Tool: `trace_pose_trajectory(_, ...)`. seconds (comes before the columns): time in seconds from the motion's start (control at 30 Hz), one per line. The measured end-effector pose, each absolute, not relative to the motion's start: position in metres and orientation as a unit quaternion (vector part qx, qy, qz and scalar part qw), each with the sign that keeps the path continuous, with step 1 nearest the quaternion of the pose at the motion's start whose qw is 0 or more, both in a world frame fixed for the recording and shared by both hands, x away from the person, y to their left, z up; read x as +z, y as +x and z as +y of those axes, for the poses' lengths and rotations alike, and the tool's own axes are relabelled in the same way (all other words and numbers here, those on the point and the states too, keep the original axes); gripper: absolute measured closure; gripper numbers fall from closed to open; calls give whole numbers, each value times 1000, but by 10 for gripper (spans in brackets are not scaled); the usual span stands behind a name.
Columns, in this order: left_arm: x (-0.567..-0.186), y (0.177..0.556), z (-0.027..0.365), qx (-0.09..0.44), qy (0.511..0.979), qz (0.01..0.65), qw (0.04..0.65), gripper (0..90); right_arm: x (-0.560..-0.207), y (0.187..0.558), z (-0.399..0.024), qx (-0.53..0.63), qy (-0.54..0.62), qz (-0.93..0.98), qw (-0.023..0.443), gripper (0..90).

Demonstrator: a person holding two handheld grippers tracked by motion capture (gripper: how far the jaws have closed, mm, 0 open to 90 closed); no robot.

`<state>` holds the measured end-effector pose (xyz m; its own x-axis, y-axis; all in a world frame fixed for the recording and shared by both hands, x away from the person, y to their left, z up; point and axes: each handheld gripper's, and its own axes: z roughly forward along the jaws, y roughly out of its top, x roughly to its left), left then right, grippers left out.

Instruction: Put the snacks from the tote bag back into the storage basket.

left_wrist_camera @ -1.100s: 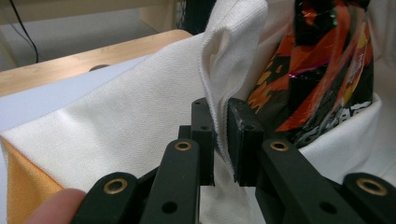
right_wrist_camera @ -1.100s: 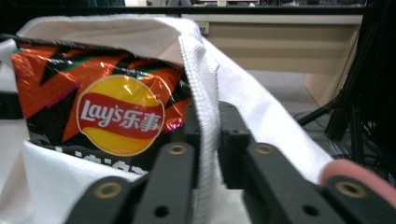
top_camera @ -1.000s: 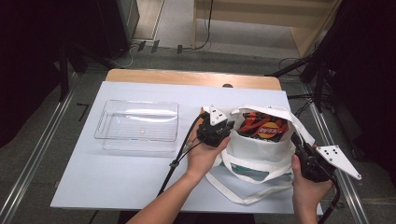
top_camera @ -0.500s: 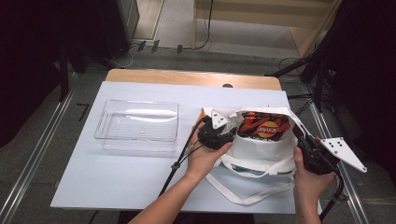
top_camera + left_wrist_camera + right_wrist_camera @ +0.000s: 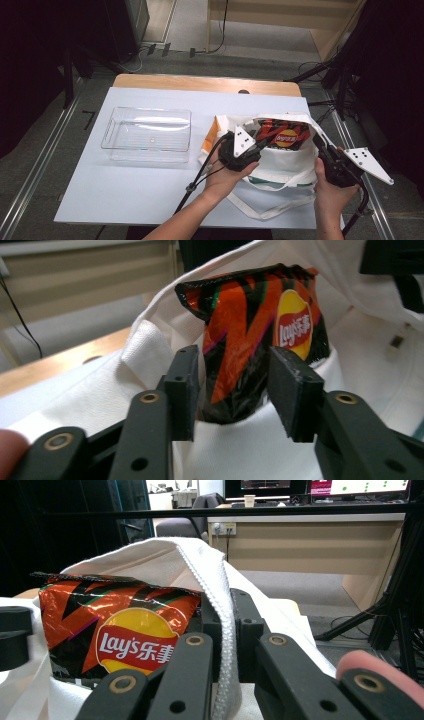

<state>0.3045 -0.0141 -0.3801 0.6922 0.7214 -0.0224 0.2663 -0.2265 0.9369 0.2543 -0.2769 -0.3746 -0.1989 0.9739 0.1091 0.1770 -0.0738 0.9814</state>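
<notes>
A white tote bag (image 5: 280, 162) lies open on the table's right half with an orange and black Lay's chips bag (image 5: 282, 134) standing in its mouth. My left gripper (image 5: 261, 145) is at the tote's left rim. Its jaws have just been closing but are still apart. In the left gripper view, the chips bag (image 5: 255, 325) fills the gap of my left gripper (image 5: 235, 385), just beyond the tips, above the tote's rim (image 5: 240, 450). My right gripper (image 5: 225, 615) is shut on the tote's white fabric edge (image 5: 215, 580), beside the chips bag (image 5: 115, 625).
A clear plastic tray (image 5: 147, 134) stands empty on the left half of the pale table (image 5: 125, 195). The tote's straps (image 5: 270, 210) trail towards the front edge. Cables (image 5: 200, 177) run from the left gripper along the forearm.
The left gripper has shifted slightly right, to the mouth of the tote, and its jaws now stand apart. The right gripper has kept still on the tote's edge.
</notes>
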Motion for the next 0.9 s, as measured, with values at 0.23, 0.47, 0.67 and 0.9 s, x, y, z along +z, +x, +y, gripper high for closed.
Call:
trace_pose_trajectory(0.23,-383,315,-16,187,755,336,531,741,-378,255,-276,530,504,572,372,887)
trace_pose_trajectory(0.47,-383,313,-8,162,773,312,528,900,-372,257,-277,528,500,570,382,887)
trace_pose_trajectory(0.67,-388,303,9,145,777,280,545,900,-367,265,-284,522,522,549,392,885)
trace_pose_trajectory(0.9,-392,298,17,140,779,262,553,900,-388,290,-292,500,568,559,340,891)
